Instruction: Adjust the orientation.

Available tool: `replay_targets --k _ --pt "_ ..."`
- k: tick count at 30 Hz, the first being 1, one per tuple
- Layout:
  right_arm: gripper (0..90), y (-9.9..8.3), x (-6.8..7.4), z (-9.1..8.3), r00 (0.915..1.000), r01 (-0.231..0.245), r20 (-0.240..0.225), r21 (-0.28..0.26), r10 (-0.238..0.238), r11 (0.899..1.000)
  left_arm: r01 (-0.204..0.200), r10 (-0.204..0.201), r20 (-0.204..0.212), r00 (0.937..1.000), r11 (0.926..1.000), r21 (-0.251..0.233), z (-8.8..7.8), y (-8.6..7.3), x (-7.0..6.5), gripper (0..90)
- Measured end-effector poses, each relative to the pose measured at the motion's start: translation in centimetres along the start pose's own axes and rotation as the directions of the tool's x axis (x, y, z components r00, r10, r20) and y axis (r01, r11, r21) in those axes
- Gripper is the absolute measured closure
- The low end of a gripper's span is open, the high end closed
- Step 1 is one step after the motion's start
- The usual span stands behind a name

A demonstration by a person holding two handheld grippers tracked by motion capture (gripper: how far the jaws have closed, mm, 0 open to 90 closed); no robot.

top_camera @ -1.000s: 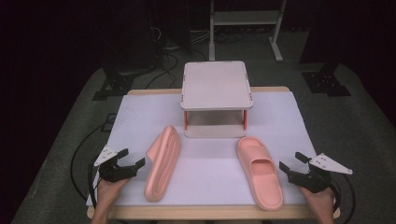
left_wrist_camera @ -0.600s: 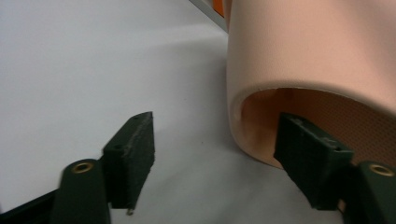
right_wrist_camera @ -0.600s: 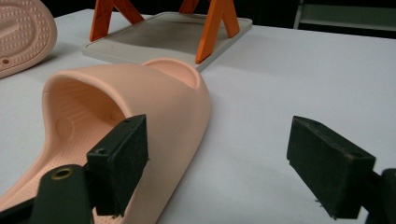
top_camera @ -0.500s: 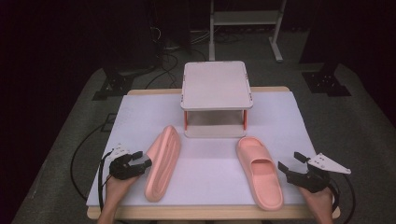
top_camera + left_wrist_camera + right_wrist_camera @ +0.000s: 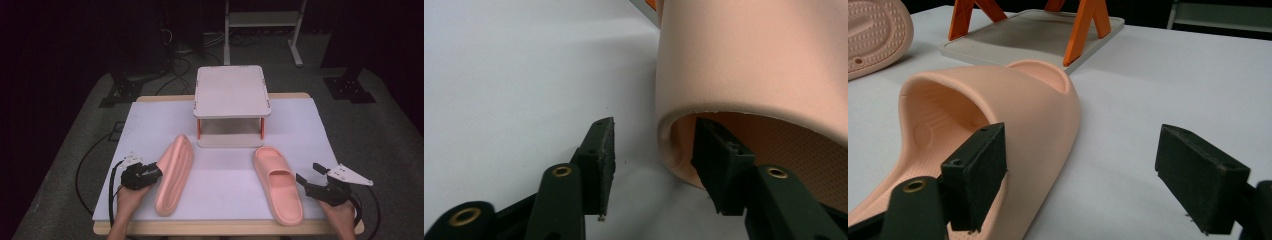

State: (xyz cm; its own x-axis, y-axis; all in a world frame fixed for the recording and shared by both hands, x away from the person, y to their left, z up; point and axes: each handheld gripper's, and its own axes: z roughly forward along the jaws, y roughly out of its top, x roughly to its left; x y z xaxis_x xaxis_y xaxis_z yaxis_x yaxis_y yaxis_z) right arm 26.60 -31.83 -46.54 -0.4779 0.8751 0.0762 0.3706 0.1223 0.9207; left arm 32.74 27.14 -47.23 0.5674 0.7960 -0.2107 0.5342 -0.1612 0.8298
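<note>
A person sits at a white-topped bench with a two-jaw gripper in each hand. Two pink slide sandals lie on it, and behind them, toward the far edge, stands a small white rack with orange legs: a flat top shelf over a lower tray.

The left sandal rests tipped on its side, sole facing the middle of the bench, its length running from near the front edge toward the rack. The left gripper is at this sandal's outer edge, about halfway along. Its jaws have just been closing. In the left gripper view one jaw sits inside the opening under the strap and the other stands outside on the bare bench, with the strap's edge between them. A gap shows between the outer pad and the strap, so the jaws are partly closed but not yet pinching it.

The right sandal lies flat, sole down, strap up, toe end toward the person. The right gripper hovers just beside its outer edge near the front of the bench. Its jaws are spread wide and hold nothing; in the right gripper view one jaw is just at the strap's opening and the other is over bare bench.
</note>
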Motion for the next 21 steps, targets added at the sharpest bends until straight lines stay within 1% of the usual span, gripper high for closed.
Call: replay_targets --k 2,5,8,9,11,14,21 --pt "20.3 0.0 0.0 0.0 1.0000 0.002 0.000 0.001 -0.002 1.000 0.012 -0.012 0.009 0.9999 0.9998 -0.015 0.0 0.1 -0.1 54.0" --pt "20.2 0.0 0.0 0.0 1.0000 0.002 -0.001 0.002 -0.002 1.000 0.017 -0.016 0.027 0.9995 0.9993 -0.033 -0.1 0.1 -0.3 53.9" --pt "20.2 0.0 0.0 0.0 1.0000 0.007 -0.005 0.006 -0.007 1.000 0.020 -0.018 0.036 0.9992 0.9988 -0.045 -0.2 0.3 -0.6 54.0" --pt "20.2 0.0 0.1 0.1 1.0000 0.008 -0.004 0.010 -0.008 1.000 0.014 -0.012 0.041 0.9991 0.9987 -0.049 -0.3 0.3 -0.6 55.1" --pt "20.2 0.0 0.1 0.1 1.0000 0.007 -0.004 0.009 -0.007 1.000 0.005 -0.003 0.038 0.9993 0.9987 -0.051 -0.3 0.5 -0.8 55.1" --pt "20.2 0.0 0.1 0.1 1.0000 0.007 -0.003 0.010 -0.006 1.000 0.007 -0.005 0.046 0.9989 0.9983 -0.058 -0.3 0.6 -1.1 55.7" --pt "20.2 0.0 0.1 0.1 0.9999 0.010 -0.004 0.008 -0.010 1.000 -0.007 0.011 0.056 0.9984 0.9974 -0.071 -0.4 0.9 -1.7 55.5"
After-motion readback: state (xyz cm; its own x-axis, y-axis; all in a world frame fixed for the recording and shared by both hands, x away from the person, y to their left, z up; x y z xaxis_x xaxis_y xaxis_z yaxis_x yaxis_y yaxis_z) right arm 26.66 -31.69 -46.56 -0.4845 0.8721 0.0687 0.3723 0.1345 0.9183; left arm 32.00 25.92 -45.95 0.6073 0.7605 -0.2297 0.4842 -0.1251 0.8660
